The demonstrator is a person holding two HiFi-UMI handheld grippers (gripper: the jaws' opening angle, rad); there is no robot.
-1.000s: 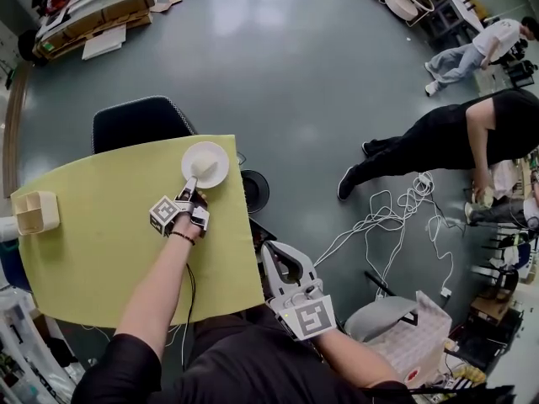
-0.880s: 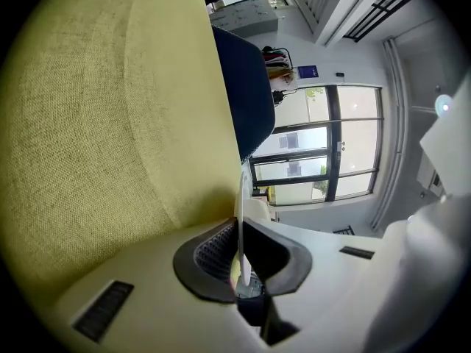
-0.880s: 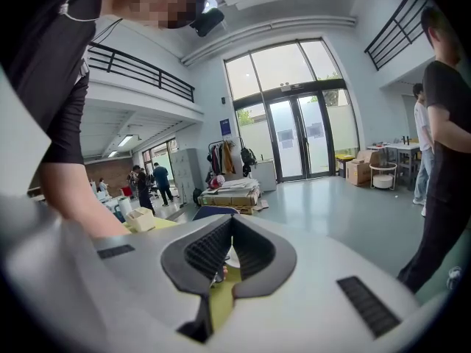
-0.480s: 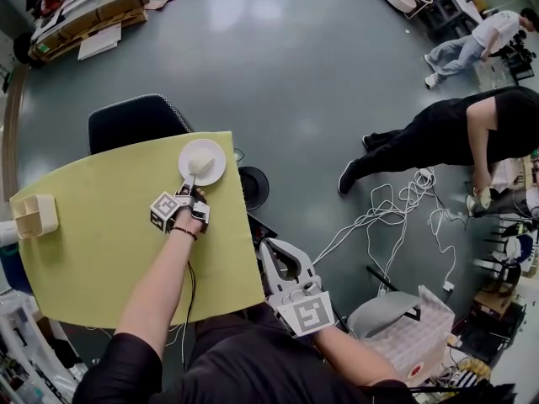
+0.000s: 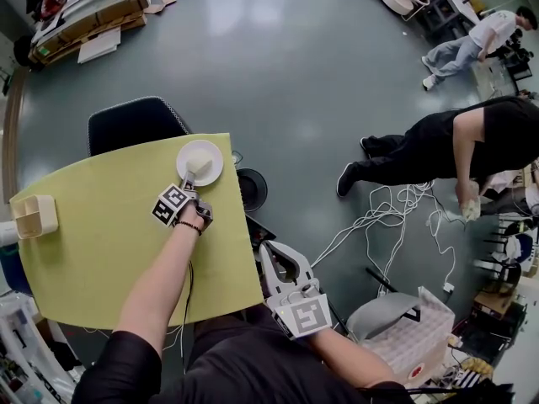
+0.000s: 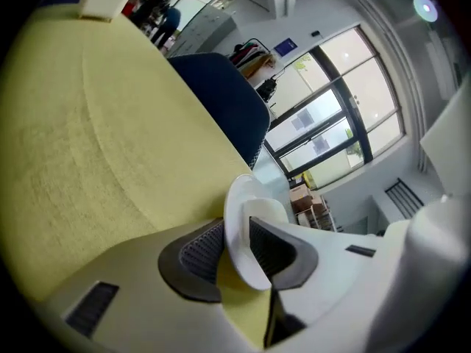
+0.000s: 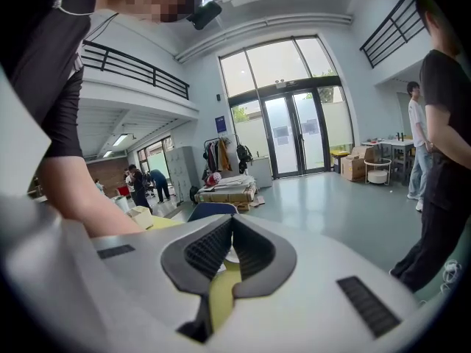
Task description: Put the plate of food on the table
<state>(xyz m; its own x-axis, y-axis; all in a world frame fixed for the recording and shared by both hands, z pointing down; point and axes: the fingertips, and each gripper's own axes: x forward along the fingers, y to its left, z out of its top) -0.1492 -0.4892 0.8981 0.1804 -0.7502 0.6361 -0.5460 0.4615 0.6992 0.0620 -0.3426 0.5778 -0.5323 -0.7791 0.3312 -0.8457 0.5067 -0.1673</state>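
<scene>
Yellow-green cloth is seen over the counter (image 5: 101, 225), with a cream box (image 5: 35, 215) set at its left edge and a dark chair (image 5: 135, 123) behind it. Toward the far right corner, the white plate (image 5: 215, 168) is held face up over the counter, a pale mound of food (image 5: 200, 162) on it. Being round, it has no long axis. Its near rim is clamped between the jaws of the left hand-held gripper (image 5: 189, 183). Whether the plate touches the cloth cannot be told. Right of the counter, the right hand-held gripper (image 5: 272, 256) is held with its jaws together on nothing.
</scene>
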